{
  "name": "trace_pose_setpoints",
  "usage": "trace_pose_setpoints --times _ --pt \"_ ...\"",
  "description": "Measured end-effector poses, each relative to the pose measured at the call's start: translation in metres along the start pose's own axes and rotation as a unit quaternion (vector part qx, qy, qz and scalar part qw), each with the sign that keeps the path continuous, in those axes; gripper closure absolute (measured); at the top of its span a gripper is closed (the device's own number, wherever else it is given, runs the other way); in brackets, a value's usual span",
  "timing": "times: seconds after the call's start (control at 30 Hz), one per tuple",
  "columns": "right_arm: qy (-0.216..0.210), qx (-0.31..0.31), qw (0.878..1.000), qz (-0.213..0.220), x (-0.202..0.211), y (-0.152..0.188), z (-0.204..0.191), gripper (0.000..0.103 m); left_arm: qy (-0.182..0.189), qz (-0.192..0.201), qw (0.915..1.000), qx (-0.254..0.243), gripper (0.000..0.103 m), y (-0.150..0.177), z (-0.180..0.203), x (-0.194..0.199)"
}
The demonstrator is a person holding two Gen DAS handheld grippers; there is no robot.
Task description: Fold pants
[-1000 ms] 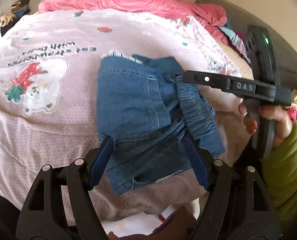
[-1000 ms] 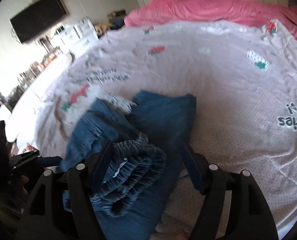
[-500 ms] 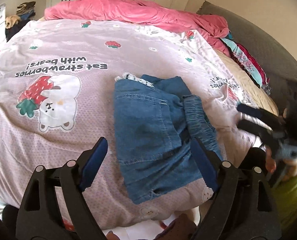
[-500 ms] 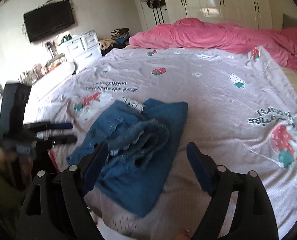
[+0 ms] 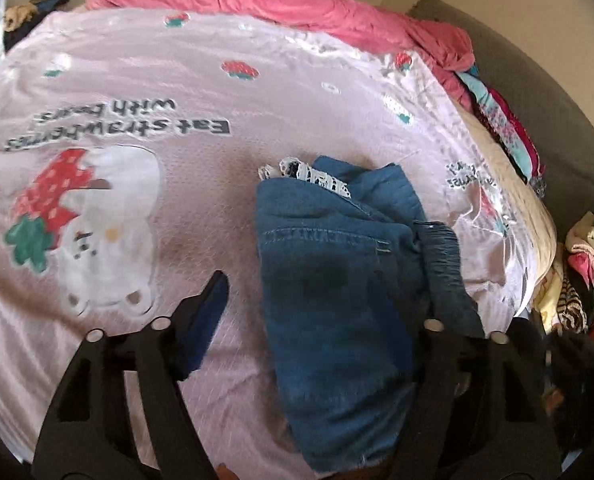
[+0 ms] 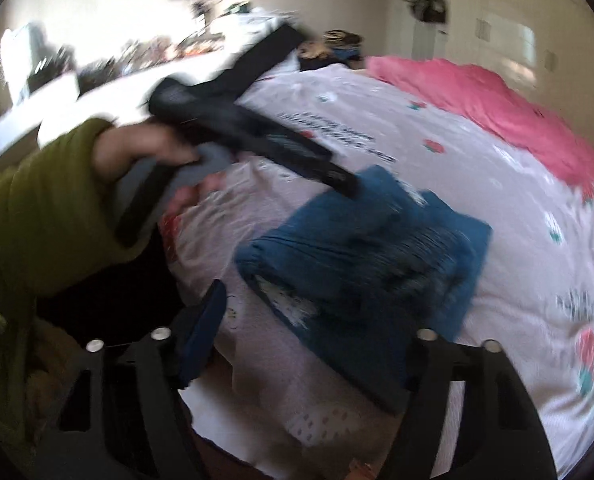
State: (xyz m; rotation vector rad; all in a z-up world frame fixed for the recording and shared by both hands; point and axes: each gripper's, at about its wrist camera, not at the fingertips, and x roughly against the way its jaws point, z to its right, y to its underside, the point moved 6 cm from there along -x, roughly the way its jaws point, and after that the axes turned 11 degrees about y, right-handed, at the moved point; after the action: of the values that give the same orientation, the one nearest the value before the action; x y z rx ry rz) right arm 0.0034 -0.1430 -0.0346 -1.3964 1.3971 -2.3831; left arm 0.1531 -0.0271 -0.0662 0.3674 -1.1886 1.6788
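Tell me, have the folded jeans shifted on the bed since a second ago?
Cannot tell. The jeans lie in the same folded shape beside the bear print, but the cameras themselves swung, so any small slide is hidden.

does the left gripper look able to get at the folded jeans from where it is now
Probably yes. The left gripper hovers over the folded jeans on the bedspread, with nothing lying between. Its jaws are closing with no cloth pinched. The right gripper is off to the side.
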Motion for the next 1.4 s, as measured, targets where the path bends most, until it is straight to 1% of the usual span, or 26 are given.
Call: trace_pose_setpoints --times 0.07,0.13,0.23,0.27,0.3,0.33,0.37,0.47,0.57,0.63,0.7,0.73,0.8,0.9,0.93,0.97,1.03,1.13,1.27,1.4 --pt "0.006 0.037 0.999 -0.004 -0.007 -0.004 -0.014 0.053 0.001 -0.014 0.9999 0.003 0.042 -0.002 -0.003 -0.01" --pt "0.019 0.084 0.996 -0.005 -0.019 -0.01 -0.027 0.055 0.001 -0.021 0.9998 0.003 0.042 -0.002 -0.005 -0.019" --pt "0.049 0.119 0.992 -0.015 -0.041 -0.013 -0.031 0.058 0.002 -0.025 0.9997 0.006 0.042 -0.002 -0.007 -0.026" --pt "0.06 0.128 0.99 -0.02 -0.05 -0.012 -0.03 0.069 -0.001 -0.025 0.9997 0.006 0.042 -0.002 -0.008 -0.028" --pt "0.057 0.13 0.989 -0.029 -0.058 -0.011 -0.029 0.077 -0.002 -0.025 0.9997 0.007 0.042 -0.001 -0.009 -0.028" --pt "0.04 0.12 0.991 -0.039 -0.062 -0.009 -0.029 0.09 -0.002 -0.024 0.9997 0.007 0.042 -0.001 -0.009 -0.029" --pt "0.02 0.103 0.993 -0.046 -0.064 -0.007 -0.028 0.09 -0.003 -0.024 0.9997 0.008 0.04 -0.001 -0.01 -0.031" --pt "0.005 0.107 0.993 -0.049 -0.058 0.002 -0.031 0.093 -0.001 -0.025 0.9996 0.008 0.038 0.001 -0.012 -0.034" --pt "-0.002 0.095 0.994 -0.06 -0.058 0.016 -0.031 0.093 -0.001 -0.024 0.9997 0.008 0.036 0.0 -0.011 -0.036" --pt "-0.005 0.065 0.996 -0.064 -0.062 0.021 -0.026 0.093 -0.004 -0.022 0.9997 0.007 0.036 0.0 -0.01 -0.036" --pt "-0.017 0.028 0.998 -0.058 -0.061 0.018 -0.02 0.093 -0.005 -0.017 0.9998 0.01 0.036 0.001 -0.01 -0.034" --pt "-0.022 0.014 0.998 -0.055 -0.06 0.017 -0.019 0.091 -0.005 -0.014 0.9998 0.012 0.036 0.001 -0.009 -0.032" --pt "-0.021 -0.003 0.998 -0.051 -0.057 0.016 -0.016 0.089 -0.007 -0.011 0.9998 0.013 0.034 0.002 -0.009 -0.03" --pt "-0.024 -0.021 0.999 -0.037 -0.043 0.013 -0.011 0.078 -0.008 -0.004 0.9999 0.008 0.032 0.005 -0.004 -0.022" --pt "-0.028 -0.031 0.999 -0.031 -0.035 0.011 -0.006 0.072 -0.01 -0.002 0.9999 0.006 0.031 0.006 -0.003 -0.019" --pt "-0.031 -0.043 0.998 -0.021 -0.026 0.009 -0.001 0.069 -0.011 0.002 0.9999 0.003 0.031 0.006 0.0 -0.016" --pt "-0.033 -0.061 0.998 -0.009 -0.014 0.006 0.005 0.069 -0.013 0.009 0.9999 -0.003 0.03 0.008 0.004 -0.01" --pt "-0.024 -0.089 0.996 0.005 0.002 0.005 0.018 0.062 -0.017 0.02 0.9995 -0.017 0.028 0.008 0.012 0.0" --pt "-0.007 -0.128 0.992 0.015 0.014 0.001 0.042 0.06 -0.017 0.027 0.9992 -0.024 0.027 0.011 0.018 0.007" --pt "0.031 -0.162 0.986 0.006 0.015 0.007 0.071 0.059 -0.021 0.032 0.9989 -0.029 0.026 0.013 0.022 0.013"
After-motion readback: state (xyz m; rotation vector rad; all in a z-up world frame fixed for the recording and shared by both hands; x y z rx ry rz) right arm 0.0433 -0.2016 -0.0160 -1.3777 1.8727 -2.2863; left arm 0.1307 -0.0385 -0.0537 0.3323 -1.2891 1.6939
